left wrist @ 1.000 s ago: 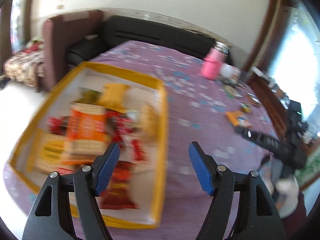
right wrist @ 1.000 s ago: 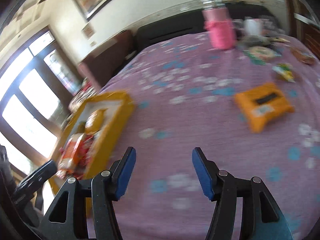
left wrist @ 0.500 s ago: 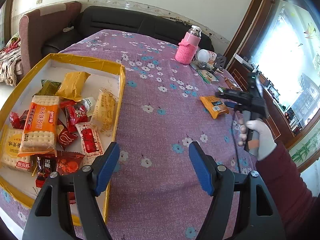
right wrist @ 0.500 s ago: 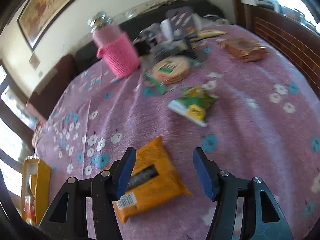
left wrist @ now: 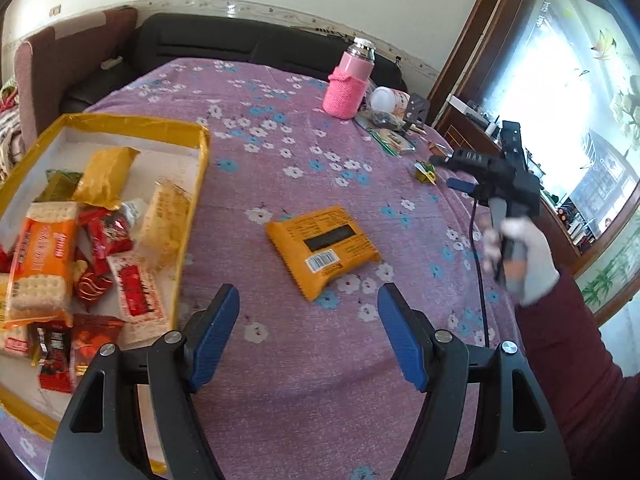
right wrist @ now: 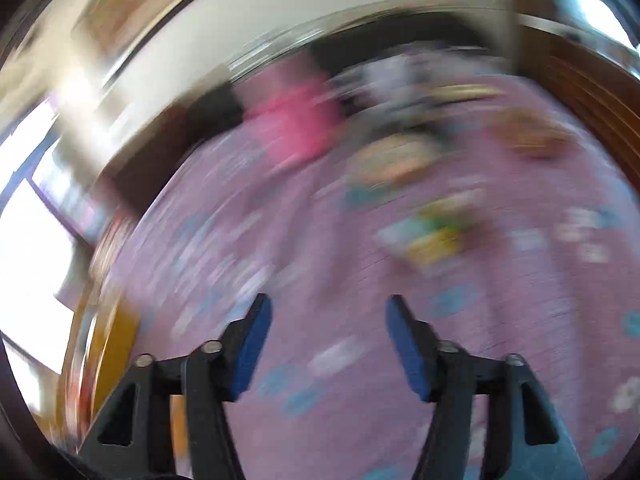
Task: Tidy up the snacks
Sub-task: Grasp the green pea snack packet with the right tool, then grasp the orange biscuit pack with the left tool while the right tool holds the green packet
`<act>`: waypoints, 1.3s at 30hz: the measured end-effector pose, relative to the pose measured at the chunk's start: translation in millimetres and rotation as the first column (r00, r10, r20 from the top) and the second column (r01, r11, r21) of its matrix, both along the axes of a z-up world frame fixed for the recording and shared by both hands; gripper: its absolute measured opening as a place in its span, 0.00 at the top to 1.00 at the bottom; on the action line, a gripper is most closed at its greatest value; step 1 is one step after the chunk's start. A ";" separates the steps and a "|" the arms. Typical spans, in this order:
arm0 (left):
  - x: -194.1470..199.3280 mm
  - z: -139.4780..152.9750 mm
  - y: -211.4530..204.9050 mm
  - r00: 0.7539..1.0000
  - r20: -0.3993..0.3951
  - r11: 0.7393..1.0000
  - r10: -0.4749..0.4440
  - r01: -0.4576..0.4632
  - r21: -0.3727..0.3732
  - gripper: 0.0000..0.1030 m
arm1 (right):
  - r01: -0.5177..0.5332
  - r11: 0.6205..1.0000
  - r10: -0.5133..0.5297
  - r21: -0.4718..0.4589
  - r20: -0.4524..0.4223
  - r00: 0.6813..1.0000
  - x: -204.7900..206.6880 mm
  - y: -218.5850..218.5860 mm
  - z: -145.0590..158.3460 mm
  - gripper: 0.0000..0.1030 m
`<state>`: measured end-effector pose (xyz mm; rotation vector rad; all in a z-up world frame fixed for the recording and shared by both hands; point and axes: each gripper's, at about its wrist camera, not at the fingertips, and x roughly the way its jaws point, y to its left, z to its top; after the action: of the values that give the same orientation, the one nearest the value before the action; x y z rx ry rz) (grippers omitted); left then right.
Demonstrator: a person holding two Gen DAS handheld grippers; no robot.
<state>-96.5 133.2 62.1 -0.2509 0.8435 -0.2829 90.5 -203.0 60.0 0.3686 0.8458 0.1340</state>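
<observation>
While both stand open, left gripper (left wrist: 308, 336) near orange packet (left wrist: 323, 249) — right gripper (right wrist: 328, 338) empty

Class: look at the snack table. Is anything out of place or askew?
Yes. One orange packet lies alone, askew and label side down, on the purple cloth, outside the yellow tray that holds most snacks. A few more wrappers lie scattered near the pink bottle.

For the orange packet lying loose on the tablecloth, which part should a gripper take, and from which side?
Grip the orange packet across its narrow width, near the barcode end, coming down from above. It lies flat on the purple cloth with its long axis running diagonally, clear of the yellow tray, so both long edges look free. The open left gripper is nearest it and would probably need some roll to square its fingers to those edges.
</observation>
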 end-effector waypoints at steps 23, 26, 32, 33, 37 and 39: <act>27.2 -4.8 -23.1 0.995 -0.046 0.996 -0.085 0.086 0.034 0.31 | 0.022 1.000 -0.022 -0.002 -0.106 0.994 20.6 -0.9 -33.9 0.65; 49.2 -2.5 -29.5 0.992 -0.048 0.991 -0.116 0.119 0.058 0.31 | -0.038 0.992 0.050 0.118 -0.101 0.994 -16.0 9.5 -33.0 0.65; 106.7 -15.5 -53.5 0.972 -0.093 0.969 -0.216 0.225 0.099 0.31 | -0.114 0.970 0.127 0.216 -0.048 0.991 -51.6 31.2 -38.1 0.65; 114.0 -19.2 -54.6 0.971 -0.105 0.969 -0.215 0.226 0.101 0.31 | -0.116 0.969 0.130 0.218 -0.052 0.990 -49.6 31.9 -40.2 0.65; 145.3 -37.5 -54.8 0.967 -0.150 0.975 -0.207 0.216 0.051 0.31 | -0.112 0.962 0.134 0.248 -0.073 0.988 -44.6 25.6 -49.9 0.65; 154.2 -46.8 -53.9 0.961 -0.197 0.979 -0.196 0.204 0.018 0.31 | -0.118 0.960 0.139 0.256 -0.066 0.988 -45.9 23.5 -48.9 0.65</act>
<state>57.7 79.3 15.3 -0.1591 1.0691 -0.4365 44.7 -179.5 11.0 0.5605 0.9379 0.3512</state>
